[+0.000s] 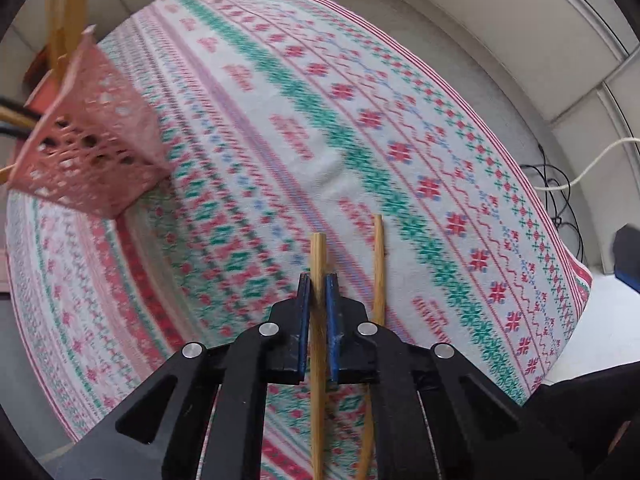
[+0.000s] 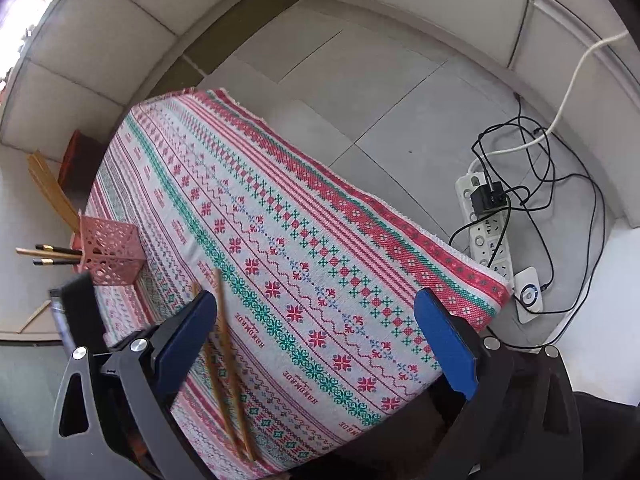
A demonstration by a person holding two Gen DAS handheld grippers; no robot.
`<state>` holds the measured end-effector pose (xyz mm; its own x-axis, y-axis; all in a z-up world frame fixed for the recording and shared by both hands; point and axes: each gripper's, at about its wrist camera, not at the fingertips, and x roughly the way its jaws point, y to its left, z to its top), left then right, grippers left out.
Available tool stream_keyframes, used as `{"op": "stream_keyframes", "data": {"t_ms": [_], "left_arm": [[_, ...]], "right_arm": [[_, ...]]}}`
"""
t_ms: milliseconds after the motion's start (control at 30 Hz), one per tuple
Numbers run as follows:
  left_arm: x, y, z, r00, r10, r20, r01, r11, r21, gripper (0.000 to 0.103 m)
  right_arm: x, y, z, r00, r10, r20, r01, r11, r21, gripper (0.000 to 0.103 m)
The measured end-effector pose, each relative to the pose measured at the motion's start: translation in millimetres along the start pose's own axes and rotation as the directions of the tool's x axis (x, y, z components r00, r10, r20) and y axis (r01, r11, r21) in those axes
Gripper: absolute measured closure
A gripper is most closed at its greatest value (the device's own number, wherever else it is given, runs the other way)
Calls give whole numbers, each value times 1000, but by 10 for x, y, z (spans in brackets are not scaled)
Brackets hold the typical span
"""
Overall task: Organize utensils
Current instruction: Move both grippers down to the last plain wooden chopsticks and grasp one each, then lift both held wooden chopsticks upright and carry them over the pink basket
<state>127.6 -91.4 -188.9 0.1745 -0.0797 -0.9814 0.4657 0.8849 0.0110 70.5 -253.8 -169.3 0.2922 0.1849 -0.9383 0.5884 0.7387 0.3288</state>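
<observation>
My left gripper (image 1: pixel 319 280) is shut on a wooden chopstick (image 1: pixel 318 252) and holds it above the patterned tablecloth (image 1: pixel 360 140). A second wooden chopstick (image 1: pixel 378 264) runs just to its right; whether it lies on the cloth or hangs from the gripper I cannot tell. A pink perforated utensil holder (image 1: pixel 88 140) with several chopsticks stands at the left. In the right wrist view my right gripper (image 2: pixel 316 344) is wide open and empty over the cloth; the two chopsticks (image 2: pixel 226 356) show by its left finger and the holder (image 2: pixel 112 252) stands at the left.
A white power strip (image 2: pixel 486 224) with black cables and a white device (image 2: pixel 530 294) lie on the grey floor right of the table. Cream padded panels (image 2: pixel 100 52) surround the floor. A dark red box (image 2: pixel 78 160) sits beyond the table's far left corner.
</observation>
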Motion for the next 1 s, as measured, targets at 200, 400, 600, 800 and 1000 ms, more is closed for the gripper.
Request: {"op": "stream_keyframes", "data": {"t_ms": [200, 400, 600, 800, 1000], "left_arm": [[-458, 326, -142, 995, 15, 99, -8, 998, -70, 96], [-767, 566, -361, 986, 33, 165, -14, 994, -113, 96], [-959, 683, -470, 976, 49, 210, -21, 991, -135, 96], [-1098, 728, -508, 966, 46, 255, -11, 991, -136, 96], [-1340, 685, -552, 946, 34, 321, 6, 992, -123, 96]], "right_arm": [[410, 606, -231, 995, -99, 5, 98, 971, -216, 7], [838, 1187, -407, 984, -176, 8, 165, 907, -387, 9], [984, 1434, -614, 982, -189, 13, 173, 870, -461, 56], [918, 1399, -595, 991, -135, 19, 128, 883, -452, 96], [204, 1303, -475, 992, -8, 124, 66, 881, -468, 97]]}}
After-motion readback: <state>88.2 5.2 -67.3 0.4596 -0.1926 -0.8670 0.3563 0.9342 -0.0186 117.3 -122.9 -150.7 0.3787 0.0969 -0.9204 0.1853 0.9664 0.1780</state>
